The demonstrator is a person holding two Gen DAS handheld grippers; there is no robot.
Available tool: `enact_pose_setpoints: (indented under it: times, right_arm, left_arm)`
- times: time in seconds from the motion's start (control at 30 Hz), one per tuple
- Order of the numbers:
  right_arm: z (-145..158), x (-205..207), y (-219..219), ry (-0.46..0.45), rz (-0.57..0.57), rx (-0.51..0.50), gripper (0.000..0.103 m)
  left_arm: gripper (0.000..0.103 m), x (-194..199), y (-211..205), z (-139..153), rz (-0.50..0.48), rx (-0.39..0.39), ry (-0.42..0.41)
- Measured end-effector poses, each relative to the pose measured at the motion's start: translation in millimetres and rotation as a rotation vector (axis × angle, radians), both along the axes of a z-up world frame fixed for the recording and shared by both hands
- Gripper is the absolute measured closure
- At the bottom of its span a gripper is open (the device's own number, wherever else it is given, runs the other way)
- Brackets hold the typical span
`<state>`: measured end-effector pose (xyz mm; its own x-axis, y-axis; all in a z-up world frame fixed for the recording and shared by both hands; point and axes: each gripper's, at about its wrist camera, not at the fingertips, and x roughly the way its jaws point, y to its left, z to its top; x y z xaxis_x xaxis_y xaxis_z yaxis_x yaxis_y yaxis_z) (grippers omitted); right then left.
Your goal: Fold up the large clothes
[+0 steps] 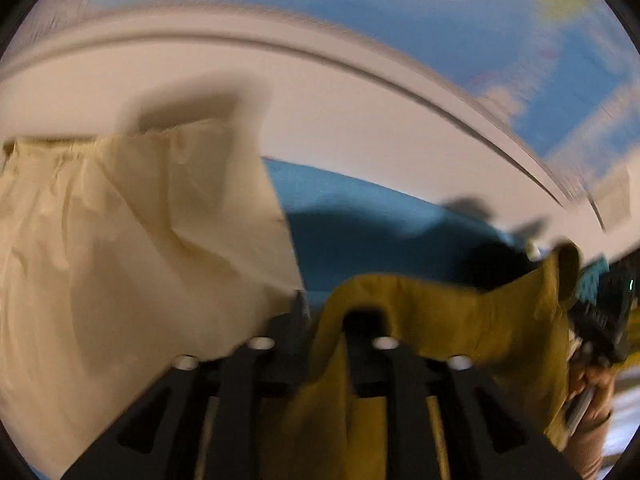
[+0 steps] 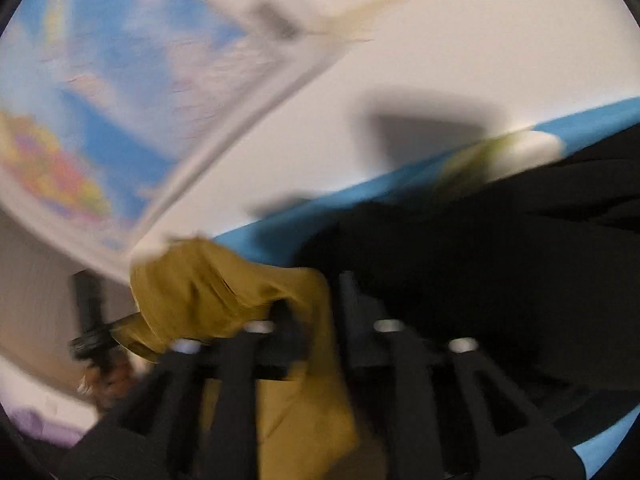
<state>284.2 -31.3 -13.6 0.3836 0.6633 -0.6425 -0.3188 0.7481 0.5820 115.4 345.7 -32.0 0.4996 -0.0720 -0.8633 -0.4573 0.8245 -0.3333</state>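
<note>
A: Fingers (image 1: 324,312) left, part open, mustard garment (image 1: 440,320) draped between. Right fingers (image 2: 316,304) same, wider.
B: Fold step's release. Garment sits on blue sheet (image 1: 360,220), beside cream cloth (image 1: 140,220). Next: pull clear.

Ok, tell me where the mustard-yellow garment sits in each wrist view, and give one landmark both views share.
Left wrist: the mustard-yellow garment drapes from bottom centre to the right edge, running between the left gripper's fingers.
Right wrist: it bunches at lower left and hangs between the right gripper's fingers.
Shared landmark: the blue cloth lying behind the garment.
</note>
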Motion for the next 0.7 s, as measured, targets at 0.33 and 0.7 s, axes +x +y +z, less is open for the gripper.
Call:
enact_pose_setpoints:
  times: [0.33, 0.7]
  right_arm:
    - [49, -120, -38, -0.269, 0.137, -0.044, 0.026]
    - [-32, -323, -57, -0.304, 0.320, -0.327, 0.020]
  left_arm:
    - [0.031, -72, -37, 43, -0.152, 0.115, -0.169]
    - [0.023, -171, -127, 4, -0.395, 0.237, -0.158]
